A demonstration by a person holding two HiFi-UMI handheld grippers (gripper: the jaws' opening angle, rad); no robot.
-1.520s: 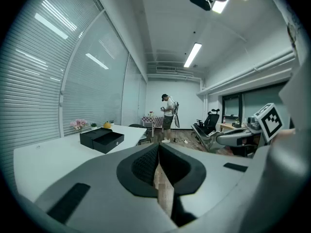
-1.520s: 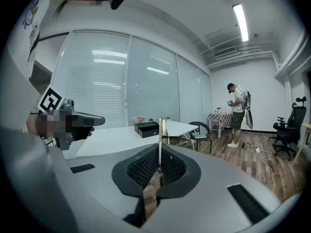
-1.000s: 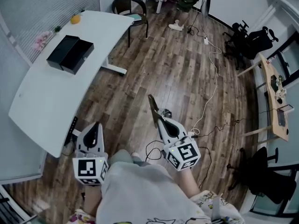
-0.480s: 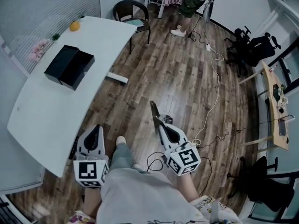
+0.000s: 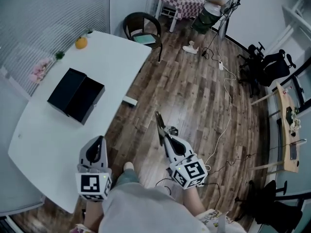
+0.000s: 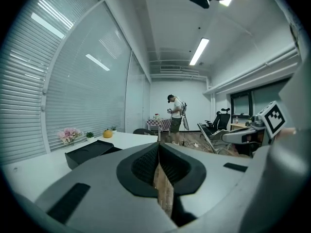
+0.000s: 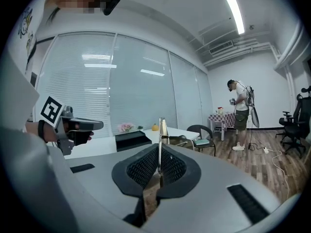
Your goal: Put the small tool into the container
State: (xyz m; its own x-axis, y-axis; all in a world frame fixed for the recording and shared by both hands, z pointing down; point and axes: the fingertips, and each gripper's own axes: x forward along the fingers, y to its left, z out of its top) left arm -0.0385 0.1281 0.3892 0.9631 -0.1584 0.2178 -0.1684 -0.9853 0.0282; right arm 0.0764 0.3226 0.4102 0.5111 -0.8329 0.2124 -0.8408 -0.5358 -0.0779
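A black open box (image 5: pixel 76 95) lies on the white table (image 5: pixel 48 140) at the left; it also shows in the left gripper view (image 6: pixel 90 150) and the right gripper view (image 7: pixel 132 140). My right gripper (image 5: pixel 164 136) hangs over the wooden floor, well right of the table, shut on a thin metal tool (image 5: pixel 158 121). The tool (image 7: pixel 162 126) sticks up past the closed pads of that gripper (image 7: pixel 159 152). My left gripper (image 5: pixel 99 141) hovers at the table's near edge. Its pads meet with nothing between them (image 6: pixel 159 148).
An orange (image 5: pixel 81 42) and pink flowers (image 5: pixel 40 68) sit at the table's far side. A dark chair (image 5: pixel 142 27) stands beyond the table. Cables (image 5: pixel 224 101) trail over the floor. A person (image 5: pixel 214 4) stands by a checkered table (image 5: pixel 182 1). Office chairs (image 5: pixel 265 62) are at the right.
The view has moved forward and the table with the black box now lies nearer. Both grippers keep the same pose, the tool still in the right one.
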